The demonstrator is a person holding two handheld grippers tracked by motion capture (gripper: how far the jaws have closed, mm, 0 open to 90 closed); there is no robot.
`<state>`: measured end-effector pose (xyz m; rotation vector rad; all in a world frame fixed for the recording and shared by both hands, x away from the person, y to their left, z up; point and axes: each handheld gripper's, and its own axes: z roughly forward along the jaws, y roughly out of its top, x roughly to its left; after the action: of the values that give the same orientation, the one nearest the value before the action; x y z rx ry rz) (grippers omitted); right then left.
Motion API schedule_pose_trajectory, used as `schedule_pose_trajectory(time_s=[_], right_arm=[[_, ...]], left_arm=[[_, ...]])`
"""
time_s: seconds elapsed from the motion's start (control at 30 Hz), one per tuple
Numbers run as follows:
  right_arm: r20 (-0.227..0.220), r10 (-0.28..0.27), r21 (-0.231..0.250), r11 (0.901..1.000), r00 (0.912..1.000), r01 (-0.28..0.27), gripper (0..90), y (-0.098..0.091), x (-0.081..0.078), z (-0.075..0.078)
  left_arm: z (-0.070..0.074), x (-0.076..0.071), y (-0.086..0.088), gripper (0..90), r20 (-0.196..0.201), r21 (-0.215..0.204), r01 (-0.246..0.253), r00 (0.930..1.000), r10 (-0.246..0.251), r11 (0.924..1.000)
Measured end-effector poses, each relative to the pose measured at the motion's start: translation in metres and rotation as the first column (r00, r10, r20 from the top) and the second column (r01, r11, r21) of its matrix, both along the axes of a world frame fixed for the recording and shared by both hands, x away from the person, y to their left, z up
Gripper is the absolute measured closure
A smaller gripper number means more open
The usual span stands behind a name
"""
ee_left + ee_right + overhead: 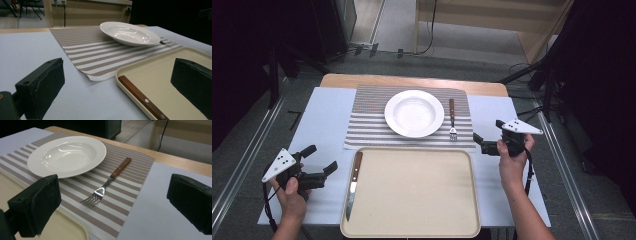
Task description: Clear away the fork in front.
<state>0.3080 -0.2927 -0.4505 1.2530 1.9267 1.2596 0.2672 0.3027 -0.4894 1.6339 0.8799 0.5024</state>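
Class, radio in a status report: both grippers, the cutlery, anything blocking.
Left gripper open, beside tray, empty. Right gripper open, empty, near fork on placemat. Knife lies on tray's left edge. Nothing in the way.

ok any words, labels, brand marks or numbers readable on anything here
None: no readable text anywhere.
The plate, fork, knife, tray and striped mat carry no print or marks.
The left gripper and right gripper show no lettering either.

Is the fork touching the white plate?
Apart. The right gripper view shows the fork lying on the striped mat beside the plate, with stripes visible between them.
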Motion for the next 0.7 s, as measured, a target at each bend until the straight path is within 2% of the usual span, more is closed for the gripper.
schedule_pose_trajectory(time_s=[0.13, 0.27, 0.57, 0.7], right_arm=[[-0.041, -0.008, 0.032, 0.9995, 0.9991, 0.009, 0.0, 0.000, 0.014, 0.000], [-0.079, -0.029, 0.039, 0.9987, 0.9965, 0.032, 0.0, 0.003, 0.027, -0.001], [-0.161, -0.029, 0.041, 0.9985, 0.9865, 0.036, 0.0, 0.010, 0.058, -0.007], [-0.190, -0.025, 0.025, 0.9993, 0.9816, 0.030, 0.0, 0.018, 0.072, -0.010]], left_arm=[[0.000, -0.001, 0.001, 0.0, 0.005, -0.001, -0.004, 1.0000, 0.004, 1.0000], [0.000, -0.003, 0.002, 0.0, 0.006, -0.004, -0.006, 1.0000, 0.006, 1.0000], [0.000, -0.002, 0.001, 0.0, 0.003, 0.001, -0.003, 1.0000, 0.003, 1.0000], [0.000, -0.003, 0.001, 0.0, 0.005, 0.002, -0.005, 1.0000, 0.005, 1.0000]])
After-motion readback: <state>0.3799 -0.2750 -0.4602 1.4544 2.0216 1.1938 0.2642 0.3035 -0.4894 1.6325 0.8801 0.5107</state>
